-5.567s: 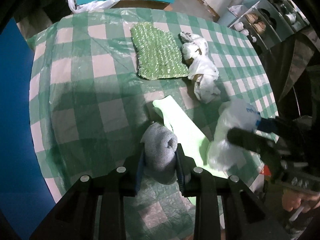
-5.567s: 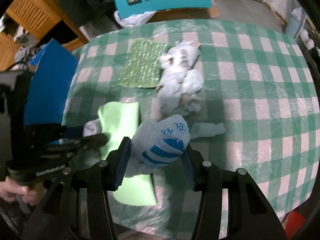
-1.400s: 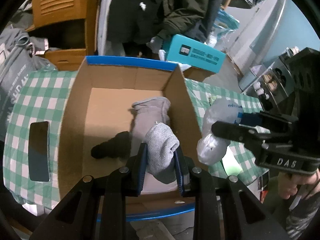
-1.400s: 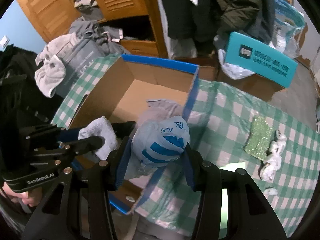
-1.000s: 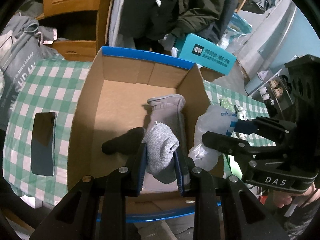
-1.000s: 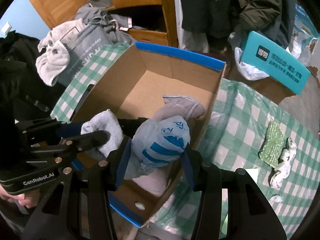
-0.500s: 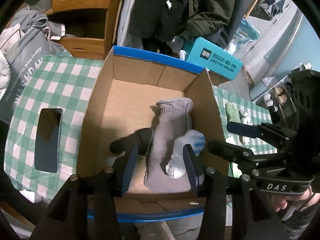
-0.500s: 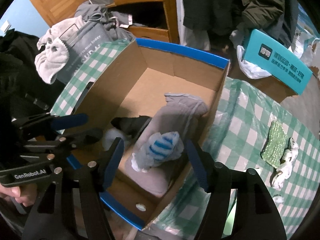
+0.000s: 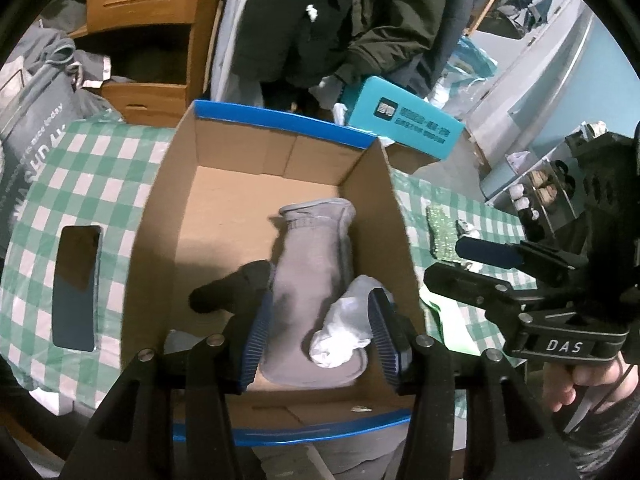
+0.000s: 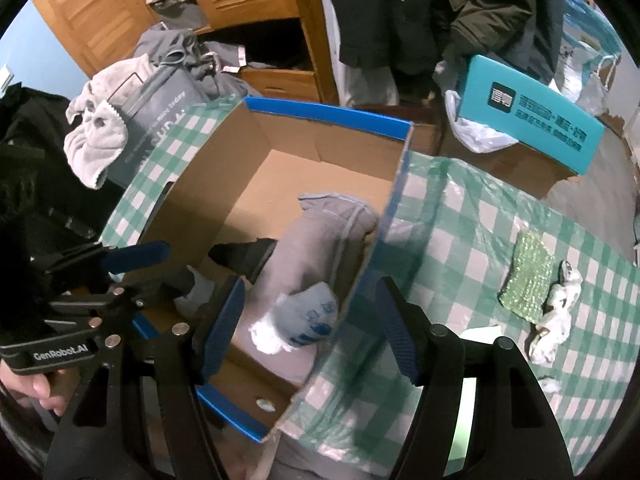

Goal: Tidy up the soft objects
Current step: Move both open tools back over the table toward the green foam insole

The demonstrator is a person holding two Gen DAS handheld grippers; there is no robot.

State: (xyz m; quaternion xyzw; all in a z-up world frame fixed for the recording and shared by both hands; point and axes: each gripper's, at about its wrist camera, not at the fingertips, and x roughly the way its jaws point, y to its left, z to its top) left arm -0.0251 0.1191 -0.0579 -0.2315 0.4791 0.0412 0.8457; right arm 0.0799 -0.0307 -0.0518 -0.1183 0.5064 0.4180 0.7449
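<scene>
An open cardboard box (image 9: 160,216) with blue edges (image 10: 328,114) sits on the checked table. Inside lie a long grey sock (image 9: 312,264) (image 10: 324,240), a black sock (image 9: 232,284) (image 10: 244,254), and a white-and-blue plastic bag bundle (image 9: 348,328) (image 10: 304,318). A pale grey rolled sock (image 10: 200,292) lies at the box's near left, partly hidden. My left gripper (image 9: 320,330) is open and empty above the box. My right gripper (image 10: 310,324) is open and empty over the box's right wall.
A green sponge cloth (image 10: 528,276) and crumpled white bags (image 10: 556,320) lie on the table to the right. A dark phone (image 9: 76,284) lies left of the box. A teal box (image 10: 532,112), wooden cabinet and hanging coats stand behind.
Both grippers carried their loads from the table to the box and opened. The grey rolled sock and the plastic bag bundle dropped into the box. The right gripper has shifted right.
</scene>
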